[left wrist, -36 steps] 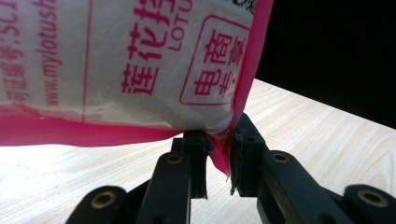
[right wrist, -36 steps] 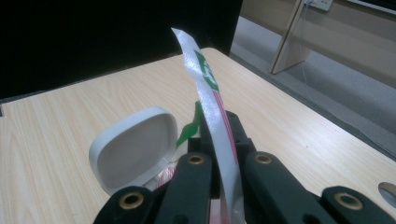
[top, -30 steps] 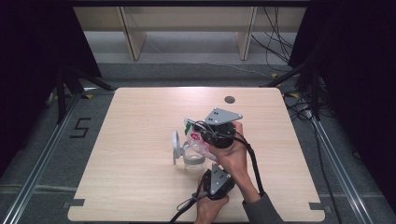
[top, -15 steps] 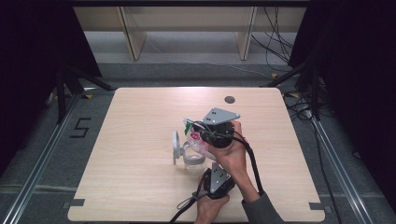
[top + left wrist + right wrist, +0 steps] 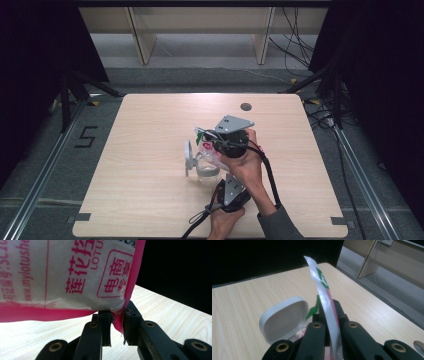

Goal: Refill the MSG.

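Note:
A white and pink bag (image 5: 207, 148) with red print hangs tilted over a clear jar (image 5: 205, 173) at the middle of the table (image 5: 150, 130). The jar's white lid (image 5: 188, 156) stands flipped open on the jar's left. My right gripper (image 5: 212, 142) is shut on the bag's upper edge (image 5: 322, 287), a thin white strip with a green mark, and the lid (image 5: 284, 320) sits just past its jaws. My left gripper (image 5: 223, 170), nearer the person, is shut on the bag's lower pink corner (image 5: 120, 322). The printed face of the bag (image 5: 62, 272) looms above its jaws.
A small dark round hole (image 5: 245, 106) marks the table's far right part. Wooden shelf legs (image 5: 142, 35) and loose cables (image 5: 295, 45) lie on the floor beyond the table. Metal rails (image 5: 45, 170) run along both sides. The person's forearms come in at the table's front edge.

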`<state>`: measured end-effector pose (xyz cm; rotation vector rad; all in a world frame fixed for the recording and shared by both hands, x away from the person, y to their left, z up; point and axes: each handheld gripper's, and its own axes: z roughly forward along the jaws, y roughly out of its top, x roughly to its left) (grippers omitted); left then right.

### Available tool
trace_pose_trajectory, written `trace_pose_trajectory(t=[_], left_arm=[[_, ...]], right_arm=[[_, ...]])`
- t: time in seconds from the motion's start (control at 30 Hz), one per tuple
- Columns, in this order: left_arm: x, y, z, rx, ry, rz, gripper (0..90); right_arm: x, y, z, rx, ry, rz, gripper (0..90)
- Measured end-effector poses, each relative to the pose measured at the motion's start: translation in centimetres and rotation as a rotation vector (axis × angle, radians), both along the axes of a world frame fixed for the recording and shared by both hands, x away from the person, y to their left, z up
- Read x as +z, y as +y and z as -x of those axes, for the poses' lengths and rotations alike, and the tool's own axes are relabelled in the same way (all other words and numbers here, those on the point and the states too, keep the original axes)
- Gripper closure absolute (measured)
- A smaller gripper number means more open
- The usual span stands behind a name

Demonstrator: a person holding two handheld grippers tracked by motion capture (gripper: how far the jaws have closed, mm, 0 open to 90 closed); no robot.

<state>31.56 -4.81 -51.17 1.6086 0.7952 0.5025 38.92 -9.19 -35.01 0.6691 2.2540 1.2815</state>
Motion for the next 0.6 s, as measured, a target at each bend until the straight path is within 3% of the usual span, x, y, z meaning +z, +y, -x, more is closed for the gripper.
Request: trace_pose_trajectory(t=[0.03, 0.1, 0.23, 0.37, 0.6], left_arm=[[-0.01, 0.01, -0.01, 0.001, 0.0, 0.001, 78.0], [0.0, -0.02, -0.03, -0.001, 0.003, 0.005, 78.0], [-0.02, -0.05, -0.03, 0.0, 0.0, 0.003, 78.1], [0.01, -0.02, -0.01, 0.002, -0.003, -0.001, 78.1], [0.0, -0.05, -0.03, 0.003, -0.001, -0.01, 78.1]], right_arm=[[0.0, 0.02, -0.04, 0.006, -0.009, 0.002, 90.0], [0.0, 0.09, 0.22, 0.0, 0.041, -0.008, 90.0], [0.04, 0.0, 0.25, 0.004, 0.033, 0.003, 90.0], [0.07, 0.05, 0.1, 0.016, -0.013, 0.014, 90.0], [-0.06, 0.22, 0.11, 0.024, 0.027, 0.016, 90.0]])
